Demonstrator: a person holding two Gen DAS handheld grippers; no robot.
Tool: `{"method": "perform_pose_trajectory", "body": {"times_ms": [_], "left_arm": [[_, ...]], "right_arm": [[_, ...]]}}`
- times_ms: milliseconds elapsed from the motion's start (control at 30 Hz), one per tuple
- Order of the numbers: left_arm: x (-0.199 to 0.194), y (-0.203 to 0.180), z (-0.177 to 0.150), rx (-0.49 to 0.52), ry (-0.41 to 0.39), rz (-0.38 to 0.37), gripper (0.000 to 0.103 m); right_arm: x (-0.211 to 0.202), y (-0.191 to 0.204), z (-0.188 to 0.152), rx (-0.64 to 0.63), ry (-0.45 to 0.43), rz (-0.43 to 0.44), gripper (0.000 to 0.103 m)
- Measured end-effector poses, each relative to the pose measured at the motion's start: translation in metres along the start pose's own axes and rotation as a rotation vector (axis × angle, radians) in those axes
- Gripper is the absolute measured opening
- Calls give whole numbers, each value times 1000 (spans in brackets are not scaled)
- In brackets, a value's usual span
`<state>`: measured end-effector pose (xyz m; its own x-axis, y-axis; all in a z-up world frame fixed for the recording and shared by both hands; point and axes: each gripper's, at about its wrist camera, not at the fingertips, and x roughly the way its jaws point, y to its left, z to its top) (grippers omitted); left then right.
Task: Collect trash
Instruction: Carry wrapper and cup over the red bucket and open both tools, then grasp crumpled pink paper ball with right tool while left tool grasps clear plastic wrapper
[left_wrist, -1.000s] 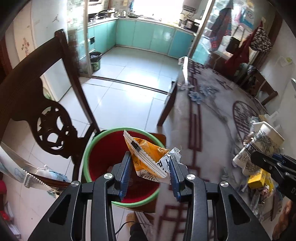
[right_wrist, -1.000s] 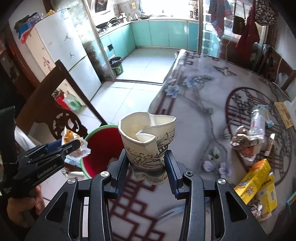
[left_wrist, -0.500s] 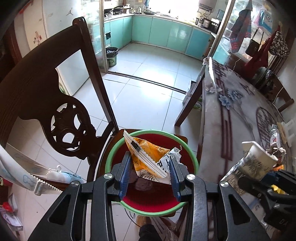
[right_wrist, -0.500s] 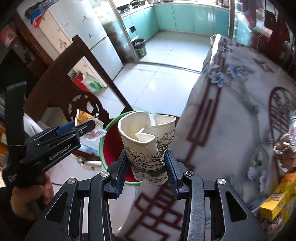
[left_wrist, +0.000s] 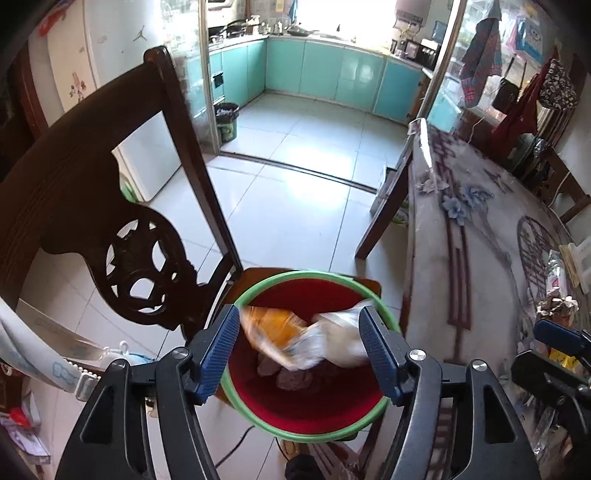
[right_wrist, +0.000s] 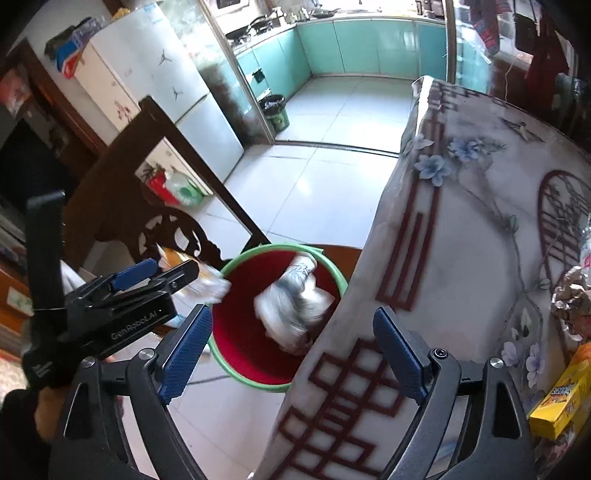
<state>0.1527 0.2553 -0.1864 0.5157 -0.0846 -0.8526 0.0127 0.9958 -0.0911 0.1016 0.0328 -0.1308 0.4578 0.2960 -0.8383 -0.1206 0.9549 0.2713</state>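
Observation:
A red bin with a green rim (left_wrist: 314, 438) stands on a wooden seat beside the table. My left gripper (left_wrist: 299, 321) hangs over it, its jaws opening. A blurred orange and white snack wrapper (left_wrist: 291, 341) is slipping loose between the pads. My right gripper (right_wrist: 291, 317) is above the table edge and the bin rim (right_wrist: 255, 380), its jaws opening with nothing pressed between them. The patterned paper cup (right_wrist: 295, 302), blurred, is dropping into the bin. The right wrist view also shows the left gripper (right_wrist: 177, 275) with the wrapper (right_wrist: 212, 286) at its tips.
A dark carved wooden chair (left_wrist: 122, 206) stands to the left of the bin. The table with a floral cloth (right_wrist: 461, 229) fills the right side and carries a yellow box (right_wrist: 561, 402) and crumpled foil (right_wrist: 572, 295). Tiled floor (left_wrist: 295, 192) stretches towards the kitchen.
Both grippers went from shut to open over the bin. The wrapper left the left pads and the cup left the right pads, and both are falling.

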Motion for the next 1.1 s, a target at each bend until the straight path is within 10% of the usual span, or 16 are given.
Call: {"method": "perform_pose_trajectory", "body": {"times_ms": [600, 1100], "left_arm": [[-36, -132, -29, 160, -16, -108, 67], [-56, -257, -91, 296, 50, -218, 66]], "right_arm": [[-99, -111, -59, 110, -59, -188, 89], [-130, -247, -149, 268, 106, -337, 89]]}}
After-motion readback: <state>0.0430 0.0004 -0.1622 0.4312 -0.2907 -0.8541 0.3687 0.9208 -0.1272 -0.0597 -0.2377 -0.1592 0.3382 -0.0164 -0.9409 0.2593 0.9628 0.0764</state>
